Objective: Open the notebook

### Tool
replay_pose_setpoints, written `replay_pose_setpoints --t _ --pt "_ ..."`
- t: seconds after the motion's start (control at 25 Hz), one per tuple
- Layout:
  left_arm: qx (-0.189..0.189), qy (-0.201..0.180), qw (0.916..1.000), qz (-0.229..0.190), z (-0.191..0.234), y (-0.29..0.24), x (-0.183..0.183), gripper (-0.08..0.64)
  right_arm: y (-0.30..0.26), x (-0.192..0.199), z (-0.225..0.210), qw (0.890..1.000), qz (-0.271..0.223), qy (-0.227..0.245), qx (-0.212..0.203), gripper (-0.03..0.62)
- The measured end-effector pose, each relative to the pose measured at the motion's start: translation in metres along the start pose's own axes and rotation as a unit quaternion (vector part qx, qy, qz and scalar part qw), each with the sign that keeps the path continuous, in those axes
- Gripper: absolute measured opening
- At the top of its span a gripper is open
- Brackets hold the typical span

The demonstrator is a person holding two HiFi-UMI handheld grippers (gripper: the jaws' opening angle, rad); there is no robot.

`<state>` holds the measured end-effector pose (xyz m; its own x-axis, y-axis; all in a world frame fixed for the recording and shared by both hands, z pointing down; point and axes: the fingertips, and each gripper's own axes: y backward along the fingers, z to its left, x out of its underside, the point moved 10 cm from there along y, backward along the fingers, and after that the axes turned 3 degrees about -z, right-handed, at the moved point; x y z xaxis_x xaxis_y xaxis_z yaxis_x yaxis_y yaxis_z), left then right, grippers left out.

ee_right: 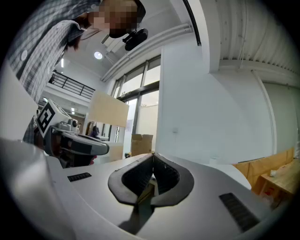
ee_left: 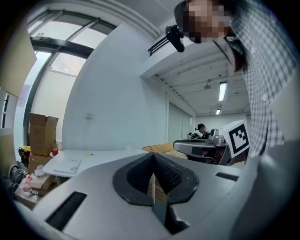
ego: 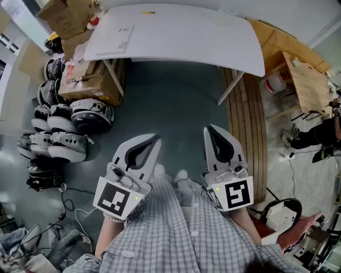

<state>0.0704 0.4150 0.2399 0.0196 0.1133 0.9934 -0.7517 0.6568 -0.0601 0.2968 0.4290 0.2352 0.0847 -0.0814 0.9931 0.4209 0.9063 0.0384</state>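
Observation:
A thin white notebook (ego: pixel 123 37) lies shut near the left end of the white table (ego: pixel 186 37), far ahead of both grippers; the left gripper view shows the notebook (ee_left: pixel 70 165) at lower left. My left gripper (ego: pixel 156 138) is held close to my body over the grey floor, its jaws shut with nothing between them (ee_left: pixel 153 158). Beside it, the right gripper (ego: pixel 209 128) is likewise shut and empty (ee_right: pixel 153 156). Both point roughly level toward the table.
Cardboard boxes (ego: pixel 88 80) and several black-and-white helmet-like devices (ego: pixel 58 133) crowd the floor at left. Wooden boards (ego: pixel 248 122) lie along the right, with a chair (ego: pixel 282 216) at lower right. A small yellow item (ego: pixel 148 12) rests on the table's far edge. Cables trail at lower left.

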Motion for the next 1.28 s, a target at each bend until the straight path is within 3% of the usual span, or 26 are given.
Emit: replay_pose_setpoints --t 0.28,0.6,1.28 --pt "0.002 0.003 1.0000 -0.004 0.006 0.000 -0.001 0.006 -0.002 0.000 0.002 1.000 0.000 -0.001 0.006 0.020" --pt "0.002 0.006 0.9999 -0.013 0.016 0.005 -0.001 0.006 -0.006 -0.003 0.004 0.998 -0.019 -0.041 0.035 0.020" --pt "0.011 -0.012 0.9996 -0.022 0.051 0.034 0.002 0.006 -0.023 0.003 0.045 0.998 -0.035 -0.028 0.054 0.020"
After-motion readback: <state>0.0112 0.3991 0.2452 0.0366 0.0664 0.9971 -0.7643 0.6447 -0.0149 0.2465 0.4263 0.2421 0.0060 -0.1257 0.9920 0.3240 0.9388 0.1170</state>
